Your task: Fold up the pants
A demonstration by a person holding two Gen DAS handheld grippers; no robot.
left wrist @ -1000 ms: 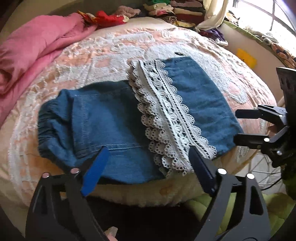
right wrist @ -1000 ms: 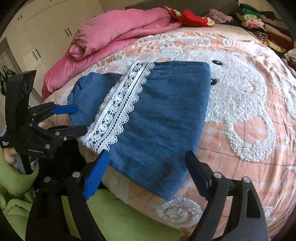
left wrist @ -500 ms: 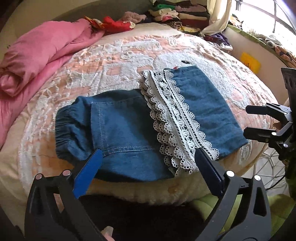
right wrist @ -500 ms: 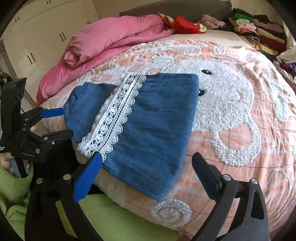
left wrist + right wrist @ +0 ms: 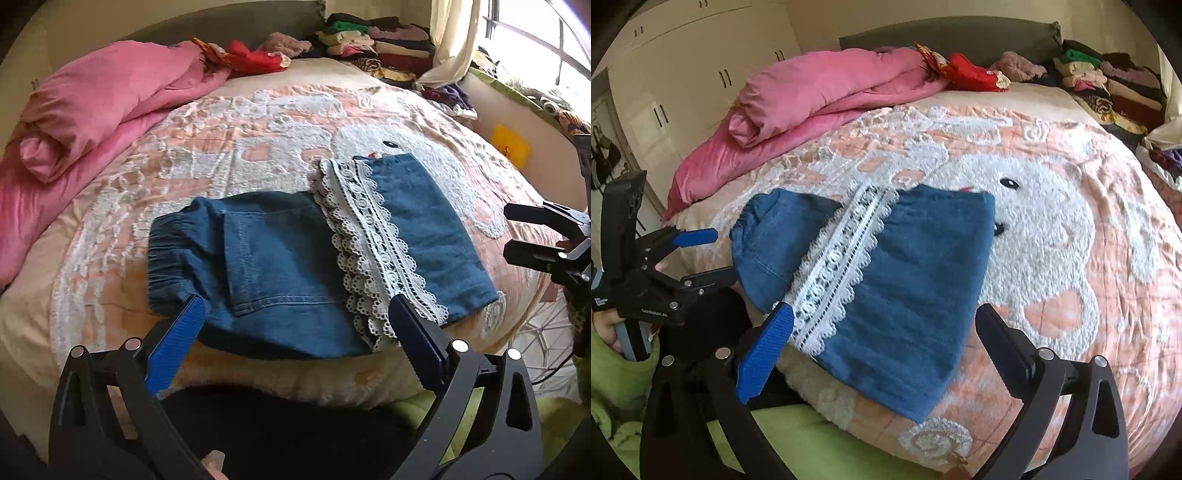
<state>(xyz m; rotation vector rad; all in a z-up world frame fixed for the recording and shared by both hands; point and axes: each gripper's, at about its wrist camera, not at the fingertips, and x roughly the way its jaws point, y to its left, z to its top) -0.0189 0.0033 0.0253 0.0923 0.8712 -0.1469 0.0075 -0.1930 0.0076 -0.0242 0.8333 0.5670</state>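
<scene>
Both grippers have drawn back from the bed since a second ago, so the folded blue denim pants [image 5: 295, 266] now lie farther from the fingers, near the front edge of the peach chenille bedspread with a tufted white rabbit [image 5: 1052, 221]. The denim is soft and matte, with a gathered elastic waistband at one end and a scalloped white lace band [image 5: 373, 251] across the fold. The left gripper [image 5: 295, 332] is spread wide, holding nothing; the right gripper [image 5: 886, 332] is likewise agape and empty. A crumpled glossy pink quilt [image 5: 99, 99] sits at the bed's far side. Only the right view shows cream wardrobe doors [image 5: 683, 74]; only the left shows a bright window [image 5: 535, 44] and a yellow tag [image 5: 511, 146].
</scene>
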